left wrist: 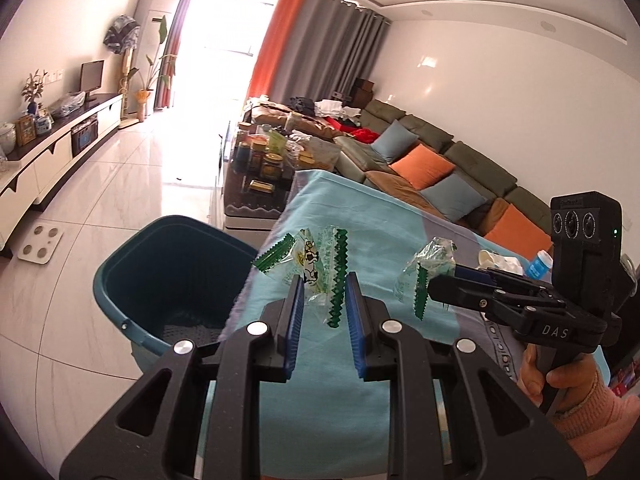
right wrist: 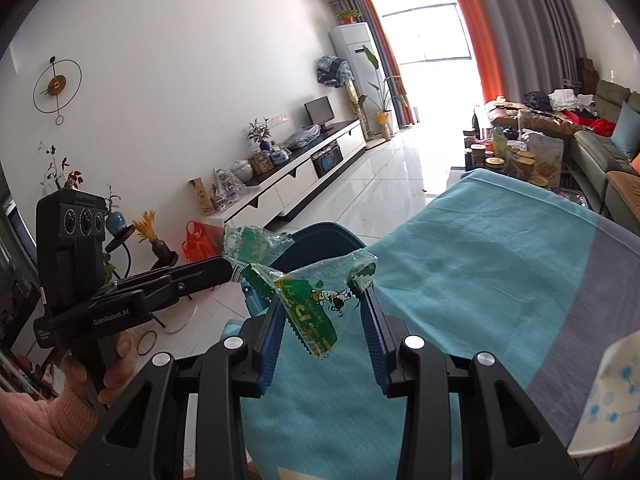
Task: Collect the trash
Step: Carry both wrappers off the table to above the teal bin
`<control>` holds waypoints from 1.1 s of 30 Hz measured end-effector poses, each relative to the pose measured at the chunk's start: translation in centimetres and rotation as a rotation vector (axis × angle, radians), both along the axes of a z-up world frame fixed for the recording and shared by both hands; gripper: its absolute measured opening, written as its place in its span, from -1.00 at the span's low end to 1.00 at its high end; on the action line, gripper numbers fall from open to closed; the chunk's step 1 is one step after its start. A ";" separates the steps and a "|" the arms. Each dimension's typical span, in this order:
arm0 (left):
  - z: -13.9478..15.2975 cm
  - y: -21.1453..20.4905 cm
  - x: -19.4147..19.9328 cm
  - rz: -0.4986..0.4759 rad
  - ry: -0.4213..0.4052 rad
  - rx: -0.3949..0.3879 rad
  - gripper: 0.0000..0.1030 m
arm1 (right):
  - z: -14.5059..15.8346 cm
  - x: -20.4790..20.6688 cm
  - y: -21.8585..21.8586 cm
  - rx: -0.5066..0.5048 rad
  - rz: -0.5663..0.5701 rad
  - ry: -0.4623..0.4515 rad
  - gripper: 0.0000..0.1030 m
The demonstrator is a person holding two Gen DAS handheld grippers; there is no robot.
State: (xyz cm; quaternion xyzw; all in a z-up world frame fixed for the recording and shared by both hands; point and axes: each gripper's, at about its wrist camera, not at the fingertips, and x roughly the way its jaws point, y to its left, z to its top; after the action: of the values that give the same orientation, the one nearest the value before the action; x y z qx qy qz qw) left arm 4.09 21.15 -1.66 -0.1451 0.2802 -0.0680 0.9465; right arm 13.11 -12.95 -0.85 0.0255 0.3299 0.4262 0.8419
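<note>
Left tongs [left wrist: 322, 296] and right tongs [right wrist: 325, 304], part-open, each apparently pinch a green wrapper [left wrist: 316, 264].

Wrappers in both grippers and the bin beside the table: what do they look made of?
Both wrappers look like thin clear plastic film, glossy, with crinkled folds, green print and zigzag-cut edges. The bin looks like rigid moulded plastic, dark teal and semi-matte, with a smooth rolled rim and a grid-textured bottom.

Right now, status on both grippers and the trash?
Left gripper shut on wrapper. Right gripper shut on second wrapper. Bin beside table, nothing blocking.
</note>
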 end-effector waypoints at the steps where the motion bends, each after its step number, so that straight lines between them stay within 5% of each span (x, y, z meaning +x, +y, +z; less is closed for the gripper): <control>1: -0.1 0.3 0.0 0.010 0.003 0.001 -0.59 | 0.0 0.2 0.5 -0.001 0.008 0.000 -0.29; 33: -3.2 6.6 1.6 0.194 0.099 0.020 -0.59 | -2.1 5.9 10.4 -0.046 0.103 0.099 -0.29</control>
State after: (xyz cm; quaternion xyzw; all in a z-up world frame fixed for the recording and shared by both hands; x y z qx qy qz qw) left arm 5.66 27.80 -4.88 -0.1655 0.3117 0.0341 0.9350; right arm 19.03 -2.53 -2.92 0.0101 0.3816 0.4595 0.8019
